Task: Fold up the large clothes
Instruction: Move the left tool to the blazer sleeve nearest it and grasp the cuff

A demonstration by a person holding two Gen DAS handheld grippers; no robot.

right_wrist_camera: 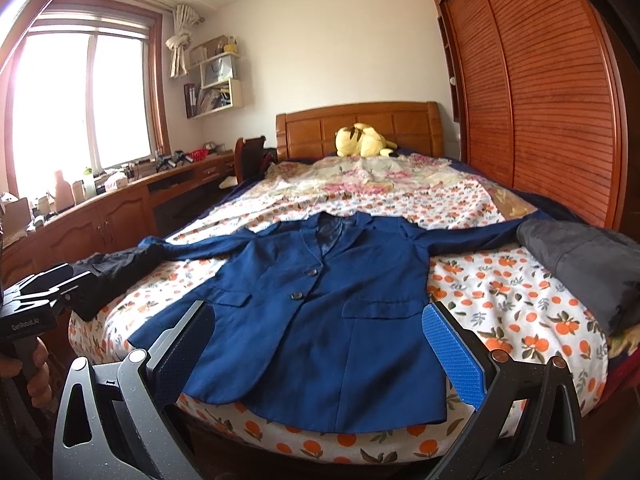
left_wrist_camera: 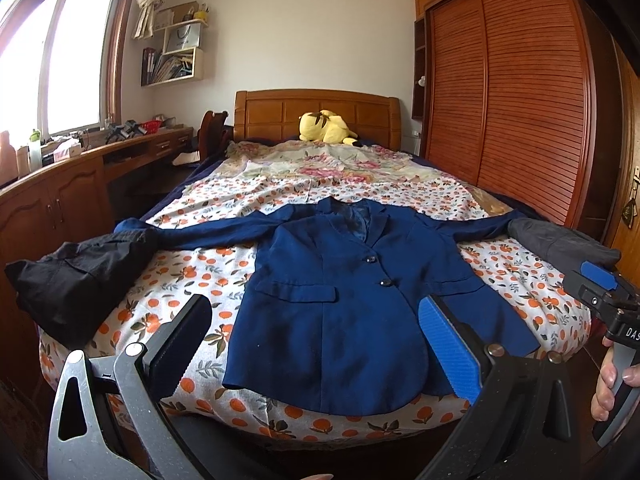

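Observation:
A navy blue blazer lies flat and face up on the bed, buttoned, sleeves spread to both sides, hem at the near edge. My left gripper hovers open just in front of the hem, with nothing between its fingers. My right gripper is open too, held above the blazer's lower half without touching it. In the left wrist view the right gripper shows at the far right, held by a hand. In the right wrist view the left gripper's body shows at the far left.
A black garment drapes over the bed's left edge and a dark grey one lies at the right edge, each near a sleeve end. The bed has an orange-print sheet. Yellow plush toy by the headboard. Wardrobe right, desk left.

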